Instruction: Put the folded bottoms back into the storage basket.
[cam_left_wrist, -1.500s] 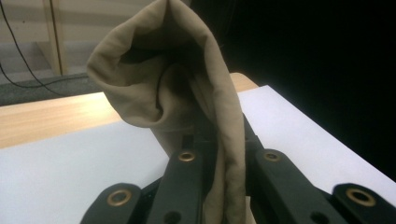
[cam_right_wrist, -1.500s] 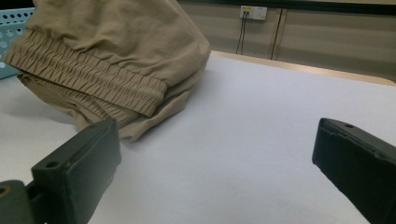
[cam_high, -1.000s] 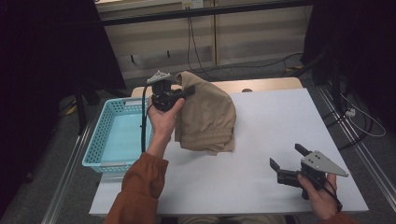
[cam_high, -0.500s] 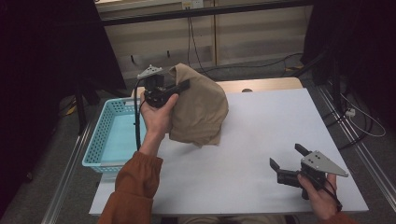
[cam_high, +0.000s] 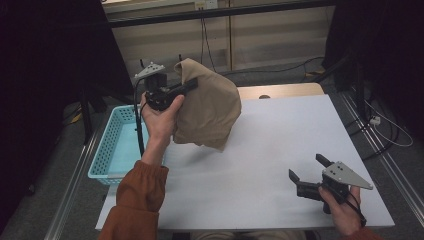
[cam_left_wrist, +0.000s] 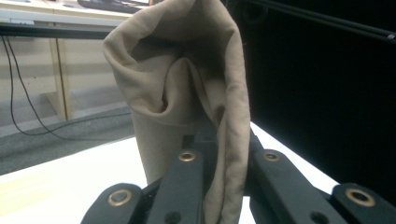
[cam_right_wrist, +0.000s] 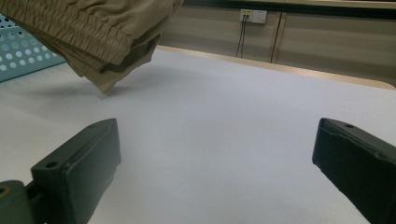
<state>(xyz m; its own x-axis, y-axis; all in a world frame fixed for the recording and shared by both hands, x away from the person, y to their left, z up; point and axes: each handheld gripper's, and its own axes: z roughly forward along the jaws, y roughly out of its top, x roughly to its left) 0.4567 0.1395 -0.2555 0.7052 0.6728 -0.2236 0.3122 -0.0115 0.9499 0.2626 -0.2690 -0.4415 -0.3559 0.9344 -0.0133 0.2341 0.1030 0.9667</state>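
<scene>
Fingers (cam_high: 295, 176) of my right gripper (cam_high: 308, 172) gape over the bare table (cam_high: 280, 145); my left gripper (cam_high: 186, 87) clamps the tan shorts (cam_high: 210, 107), lifted clear.

Beyond, the blue basket (cam_high: 112, 150) sits empty; dropping them in remains, I judge.

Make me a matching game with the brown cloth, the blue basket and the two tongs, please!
Things:
1. tan cloth
2. blue basket
3. left tongs
4. right tongs

States:
A. open, holding nothing, low over the white table
B. standing at the table's left edge
C. lifted up, hanging in folds above the table
D. shut on a fold of fabric

Right pairs: 1-C, 2-B, 3-D, 4-A
</scene>
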